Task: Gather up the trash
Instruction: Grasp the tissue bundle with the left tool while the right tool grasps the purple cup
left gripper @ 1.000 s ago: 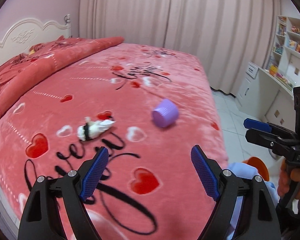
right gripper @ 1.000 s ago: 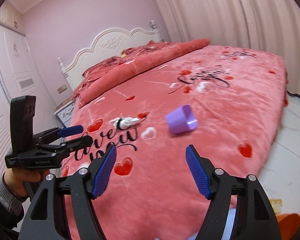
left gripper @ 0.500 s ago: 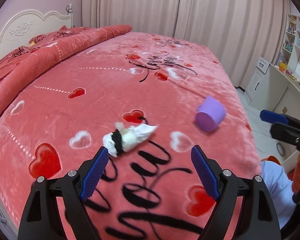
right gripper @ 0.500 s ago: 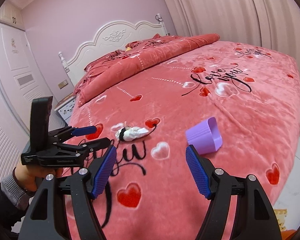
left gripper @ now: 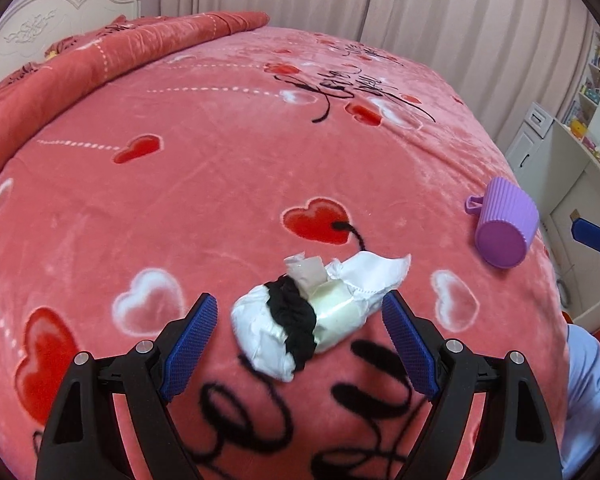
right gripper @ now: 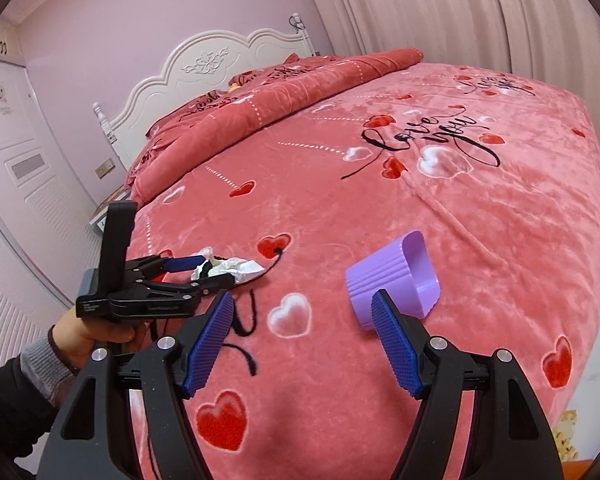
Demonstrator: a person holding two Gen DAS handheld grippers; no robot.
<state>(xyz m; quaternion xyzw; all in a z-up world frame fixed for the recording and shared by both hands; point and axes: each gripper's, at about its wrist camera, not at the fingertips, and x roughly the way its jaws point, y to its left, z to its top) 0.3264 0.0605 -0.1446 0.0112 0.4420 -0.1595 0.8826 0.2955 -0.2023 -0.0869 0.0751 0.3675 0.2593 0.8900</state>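
A crumpled white tissue wad with a black band around it [left gripper: 300,312] lies on the pink heart-print bedspread [left gripper: 220,184]. My left gripper [left gripper: 300,308] is open and straddles the wad, its blue pads apart from it on both sides. From the right wrist view the same wad [right gripper: 236,268] shows between the left gripper's fingers [right gripper: 180,264]. A small purple ribbed cup [right gripper: 396,280] lies on its side on the bed, also seen as the purple cup [left gripper: 504,228] at the right. My right gripper [right gripper: 304,312] is open just short of the cup, its right pad overlapping the cup's base.
A folded red quilt [right gripper: 284,92] and a white headboard [right gripper: 204,60] lie at the far end. Curtains [left gripper: 380,0] hang behind the bed. White shelves and a cabinet [left gripper: 572,136] stand to the right. A person's hand and dark sleeve [right gripper: 60,344] hold the left gripper.
Both grippers moved forward and lower over the bed. The left one came up around the tissue wad; the right one drew close to the purple cup. Jaws stayed equally wide.
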